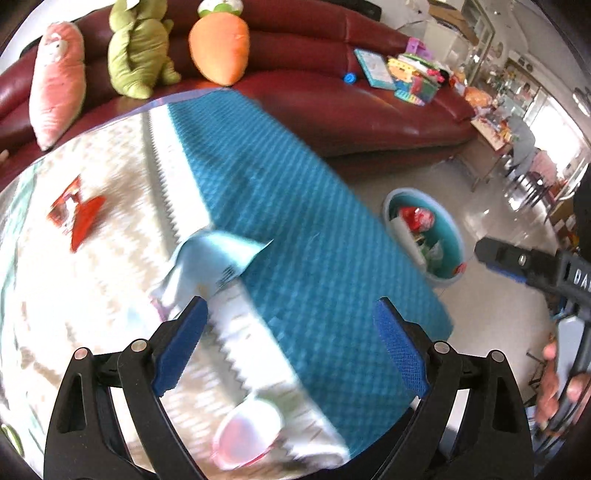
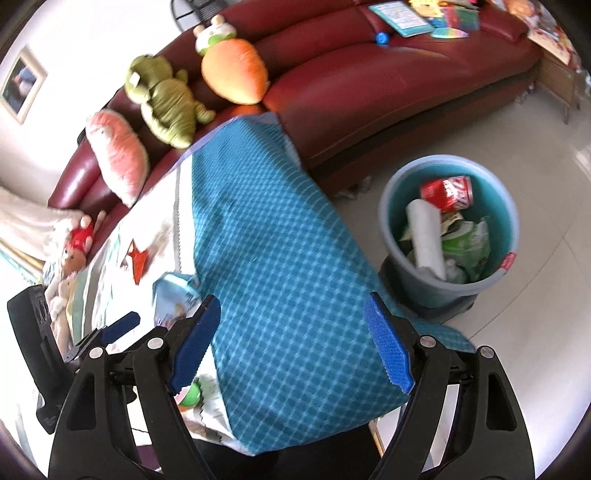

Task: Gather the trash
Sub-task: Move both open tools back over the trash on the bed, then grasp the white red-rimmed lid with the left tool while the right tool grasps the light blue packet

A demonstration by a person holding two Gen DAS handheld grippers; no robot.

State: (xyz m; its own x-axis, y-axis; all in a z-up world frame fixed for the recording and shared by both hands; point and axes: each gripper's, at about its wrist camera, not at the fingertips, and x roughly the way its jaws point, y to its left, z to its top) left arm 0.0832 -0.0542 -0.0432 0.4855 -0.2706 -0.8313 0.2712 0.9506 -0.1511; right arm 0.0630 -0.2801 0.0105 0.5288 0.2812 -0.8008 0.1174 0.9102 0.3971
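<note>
Still on the table (image 1: 110, 280), the trash lies loose: a pale blue wrapper (image 1: 218, 266) straddles the seam where the white cloth meets the blue checked cloth (image 1: 295, 221), a red wrapper (image 1: 79, 218) sits farther in on the white part, and a blurred pink-rimmed cup (image 1: 247, 435) lies near the table's close edge. The blue wrapper is just beyond the tip of one finger of the left gripper (image 1: 291, 343); whether they touch I cannot tell. That gripper's jaws are spread wide with nothing between them. The right gripper (image 2: 291, 339) hangs over the blue cloth, its jaws likewise spread and empty. On the floor beside the table stands a bin (image 2: 391, 221), already holding a red can (image 2: 447, 192), a white roll (image 2: 426, 236) and green wrapping (image 2: 465, 243). Behind the table runs a dark red sofa (image 2: 369, 74) with a pink plush (image 2: 118, 155), a green plush (image 2: 166, 99) and a carrot plush (image 2: 234, 70) along it, and books (image 2: 402, 16) at its far end.
</note>
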